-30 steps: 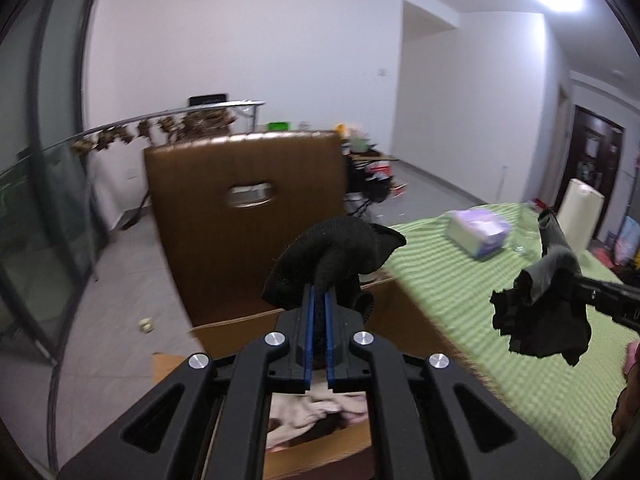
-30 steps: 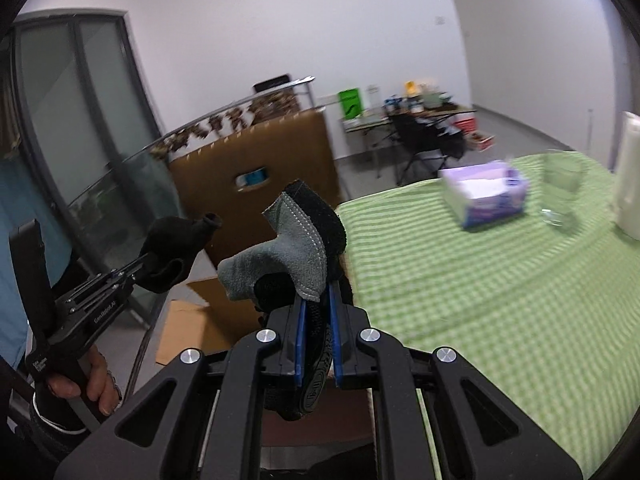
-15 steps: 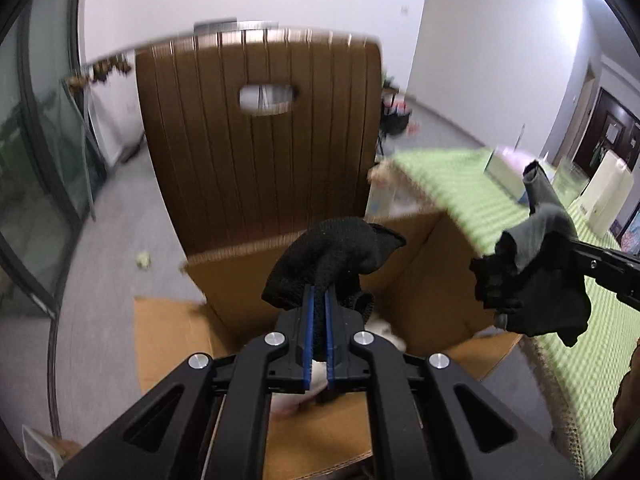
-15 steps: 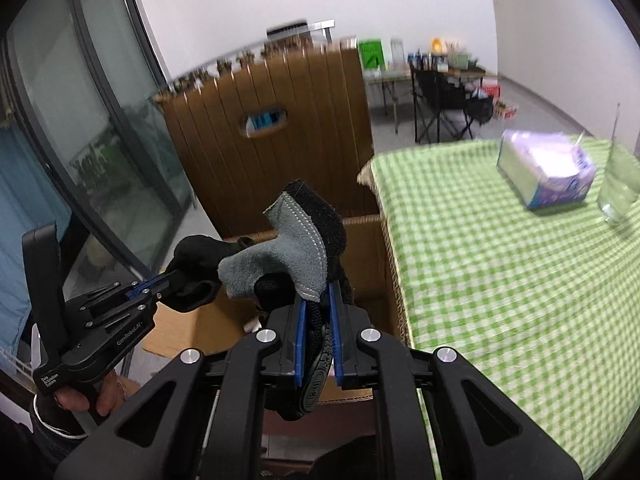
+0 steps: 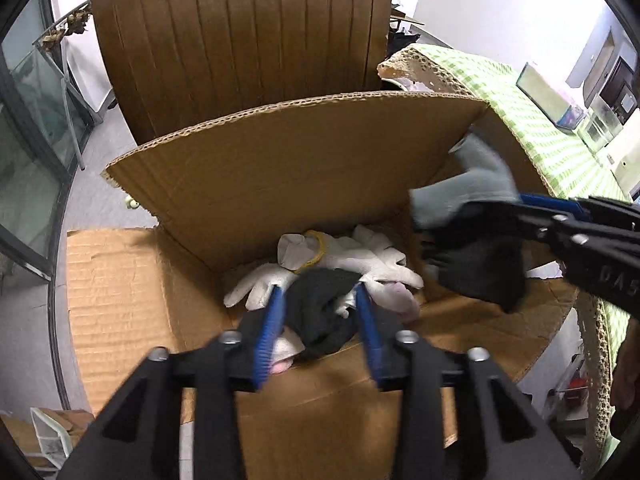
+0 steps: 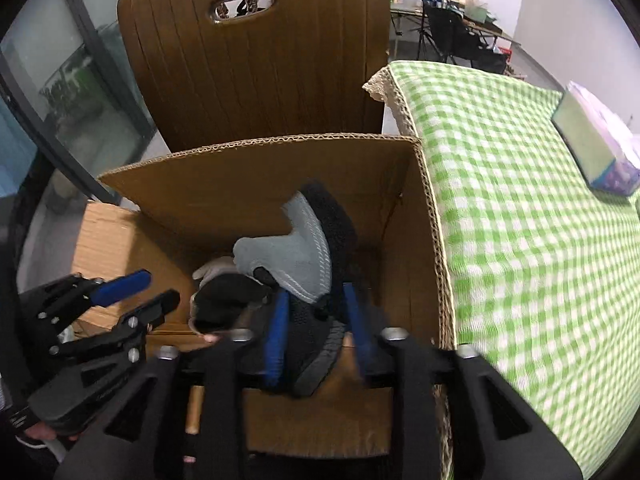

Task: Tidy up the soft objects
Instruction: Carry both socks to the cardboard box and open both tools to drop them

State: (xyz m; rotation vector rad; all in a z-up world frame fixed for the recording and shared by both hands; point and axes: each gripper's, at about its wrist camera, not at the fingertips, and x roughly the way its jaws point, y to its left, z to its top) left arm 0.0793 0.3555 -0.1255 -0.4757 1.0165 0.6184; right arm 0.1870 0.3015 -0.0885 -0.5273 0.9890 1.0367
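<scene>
An open cardboard box (image 5: 280,120) (image 6: 260,144) stands below both grippers, with white gloves (image 5: 372,256) lying inside. My left gripper (image 5: 319,320) is open over the box, and a black glove (image 5: 320,304) sits loose between its spread blue pads on top of the white ones. My right gripper (image 6: 316,328) is open too. A grey-and-black glove (image 6: 304,252) (image 5: 468,192) still stands between its parted fingers, inside the box's right corner. The left gripper (image 6: 156,292) shows at the lower left of the right wrist view.
A brown slatted chair back (image 5: 240,40) (image 6: 256,60) rises right behind the box. The table with a green checked cloth (image 6: 520,200) borders the box on the right and carries a tissue box (image 6: 596,148). Glass doors (image 5: 32,120) stand to the left.
Both grippers came down from beside the table into the box and opened. The black glove left the left fingers. The right fingers spread around the grey-and-black glove.
</scene>
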